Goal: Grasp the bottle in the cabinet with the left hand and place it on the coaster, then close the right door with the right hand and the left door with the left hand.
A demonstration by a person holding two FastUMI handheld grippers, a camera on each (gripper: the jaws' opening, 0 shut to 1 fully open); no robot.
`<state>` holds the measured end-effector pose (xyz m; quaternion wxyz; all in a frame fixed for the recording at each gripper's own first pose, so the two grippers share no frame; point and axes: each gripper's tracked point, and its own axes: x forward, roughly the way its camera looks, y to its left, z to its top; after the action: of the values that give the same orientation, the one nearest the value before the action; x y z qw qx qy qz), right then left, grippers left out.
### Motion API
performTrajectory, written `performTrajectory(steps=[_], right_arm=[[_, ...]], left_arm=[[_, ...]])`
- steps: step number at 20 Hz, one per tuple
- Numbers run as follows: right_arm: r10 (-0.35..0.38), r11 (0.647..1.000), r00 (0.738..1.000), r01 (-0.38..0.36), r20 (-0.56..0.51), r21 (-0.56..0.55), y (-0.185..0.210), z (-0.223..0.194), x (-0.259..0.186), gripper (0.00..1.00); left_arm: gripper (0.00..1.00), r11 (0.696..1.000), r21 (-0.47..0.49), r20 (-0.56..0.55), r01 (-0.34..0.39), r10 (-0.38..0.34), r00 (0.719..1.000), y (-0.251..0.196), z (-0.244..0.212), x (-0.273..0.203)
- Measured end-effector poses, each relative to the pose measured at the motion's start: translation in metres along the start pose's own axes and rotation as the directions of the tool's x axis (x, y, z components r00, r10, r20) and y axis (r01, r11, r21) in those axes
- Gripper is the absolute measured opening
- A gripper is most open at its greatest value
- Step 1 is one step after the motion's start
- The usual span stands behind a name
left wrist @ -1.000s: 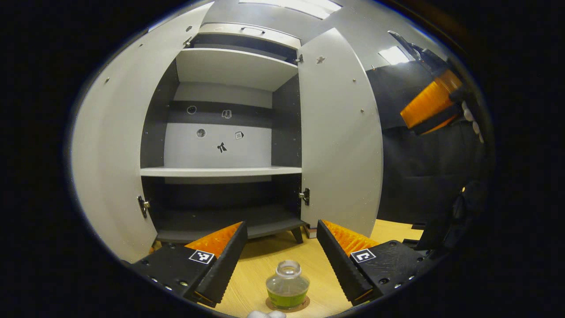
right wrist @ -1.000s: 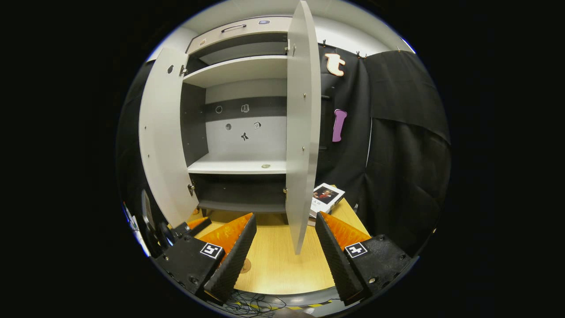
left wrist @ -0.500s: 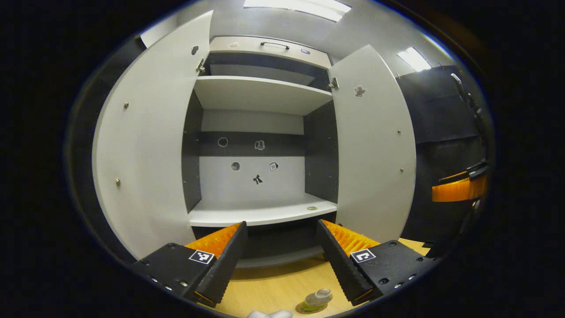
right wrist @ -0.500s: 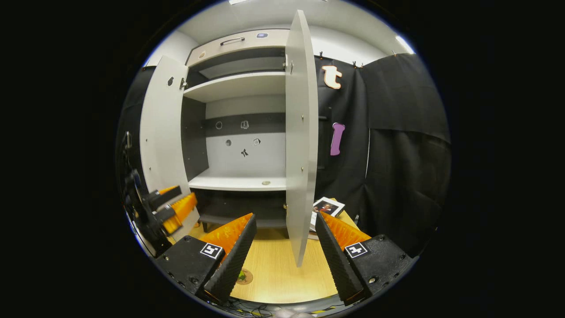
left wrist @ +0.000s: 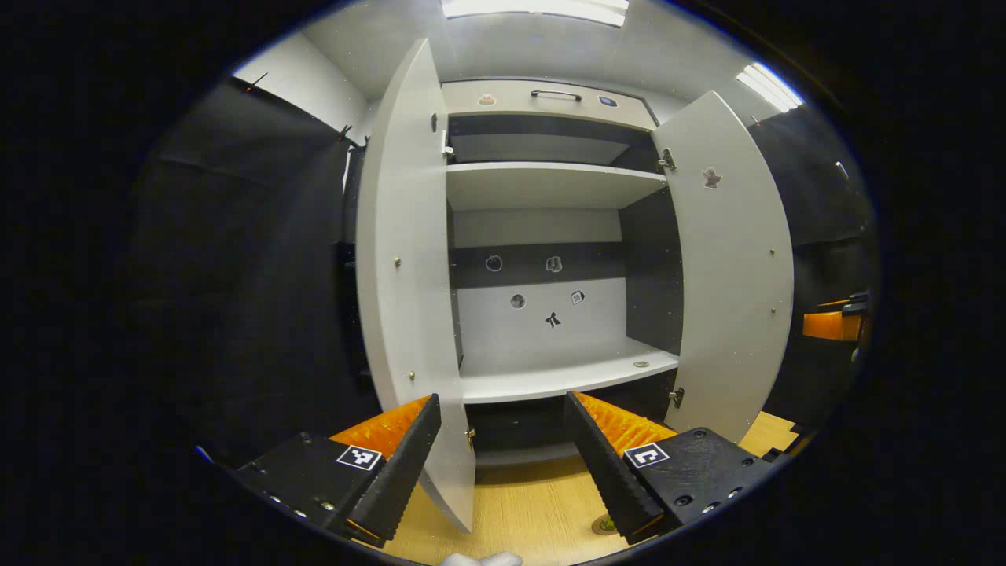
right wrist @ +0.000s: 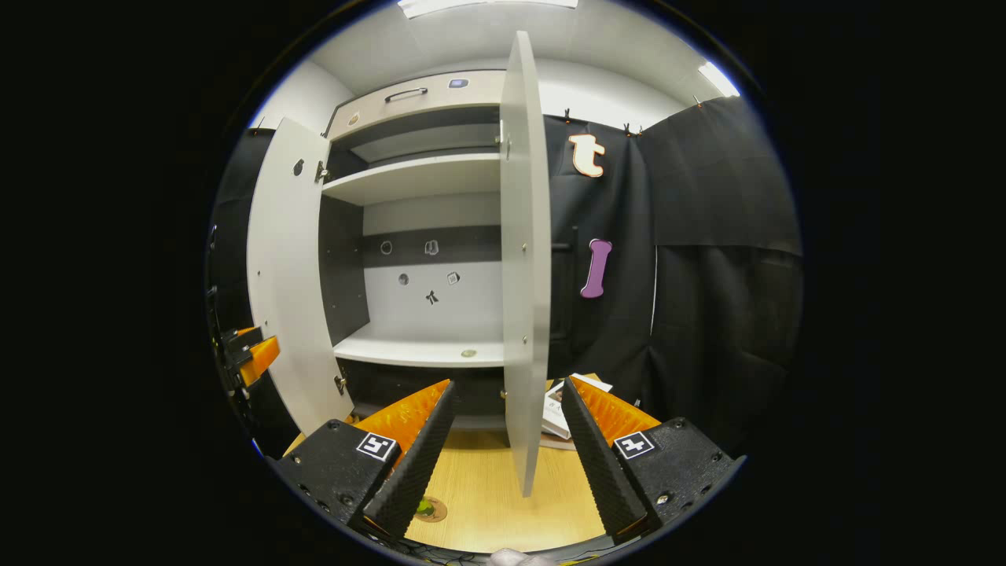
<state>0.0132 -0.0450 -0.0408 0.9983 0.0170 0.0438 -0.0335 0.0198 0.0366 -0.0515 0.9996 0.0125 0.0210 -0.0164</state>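
The grey cabinet [left wrist: 550, 185] stands with both doors open. My left gripper [left wrist: 503, 465] is open, and the left door [left wrist: 405, 275] hangs nearly edge-on with its lower corner between the fingers, apart from both. The small bottle [right wrist: 425, 507] of green liquid sits on the round coaster [right wrist: 437, 512] on the wooden table, half hidden behind a finger; the coaster [left wrist: 601, 525] peeks out low in the left gripper view. My right gripper [right wrist: 507, 464] is open, with the edge-on right door [right wrist: 523, 275] between its fingers, untouched.
A book [right wrist: 559, 407] lies on the table [right wrist: 487, 503] by the cabinet's right foot. A small round object [left wrist: 642, 364] rests on the middle shelf. Black cloth walls stand on both sides. The other gripper [left wrist: 833, 324] shows far right, and the left one [right wrist: 250, 358] beside the left door.
My left gripper has lifted away from the bottle and swung left until the left door sits edge-on between its fingers. The right gripper has risen slightly at the right door.
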Motion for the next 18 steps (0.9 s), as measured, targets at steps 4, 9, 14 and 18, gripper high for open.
performTrajectory(steps=[4,9,14,18], right_arm=[[-0.002,1.000,1.000,0.002,0.024,-0.003,-0.019,0.007,0.005,0.83],[-0.075,0.996,0.996,0.073,0.054,0.042,-0.089,0.038,0.031,0.83],[-0.107,0.993,0.992,0.104,0.065,0.048,-0.145,0.070,0.062,0.82],[-0.062,0.998,0.995,0.061,0.072,0.013,-0.147,0.083,0.085,0.83]], left_arm=[[0.96,0.997,0.015,-0.002,-0.073,0.074,0.997,0.016,0.004,-0.019],[0.96,0.993,0.023,-0.018,-0.115,0.115,0.993,0.012,0.005,-0.031],[0.96,0.992,-0.011,-0.027,-0.127,0.126,0.992,-0.009,0.009,-0.031],[0.96,0.988,-0.019,-0.031,-0.150,0.150,0.988,-0.021,0.013,-0.030]])
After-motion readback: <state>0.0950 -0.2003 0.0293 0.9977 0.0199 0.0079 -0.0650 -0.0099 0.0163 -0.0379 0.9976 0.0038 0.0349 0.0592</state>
